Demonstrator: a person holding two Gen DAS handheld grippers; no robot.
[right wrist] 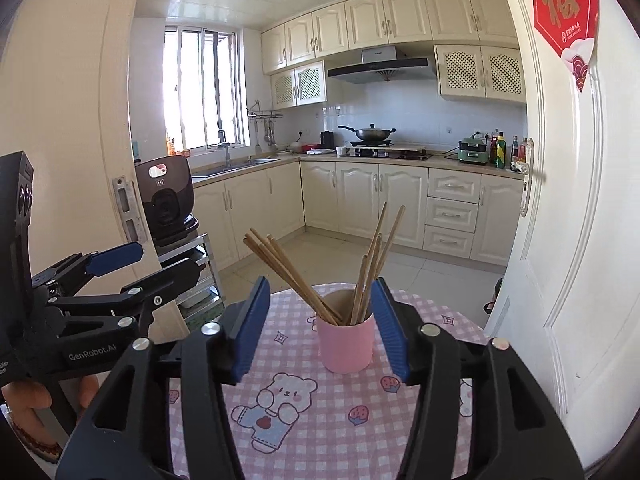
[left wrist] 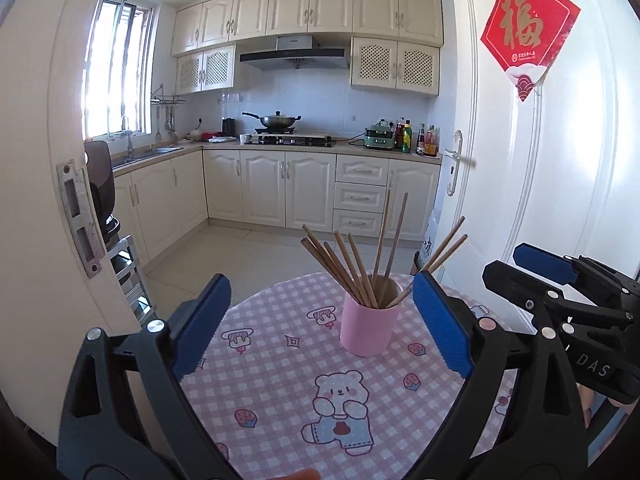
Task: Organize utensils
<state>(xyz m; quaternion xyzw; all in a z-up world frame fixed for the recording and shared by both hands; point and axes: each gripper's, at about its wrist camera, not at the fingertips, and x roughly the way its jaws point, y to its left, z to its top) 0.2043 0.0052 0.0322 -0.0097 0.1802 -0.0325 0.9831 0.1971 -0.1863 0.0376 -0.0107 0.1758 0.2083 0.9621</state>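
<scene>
**Both claws apart, chopsticks in cup**

Left gripper [left wrist: 320, 328] jaws wide apart, nothing between the pads. Pink cup [left wrist: 368, 326] stands upright on the checked tablecloth [left wrist: 280, 400], ahead of the claw, toward its right pad. Chopsticks [left wrist: 352, 268] stand in the cup, long axes near vertical, tips fanning up-left, straight up, up-right. Right gripper [right wrist: 320, 328] also apart, empty, cup ahead between its pads.

2 wrist views, shared pink cup [left wrist: 366, 330]

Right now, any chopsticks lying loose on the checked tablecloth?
No, all the wooden chopsticks stand in the pink cylindrical cup on the pink checked tablecloth.
</scene>
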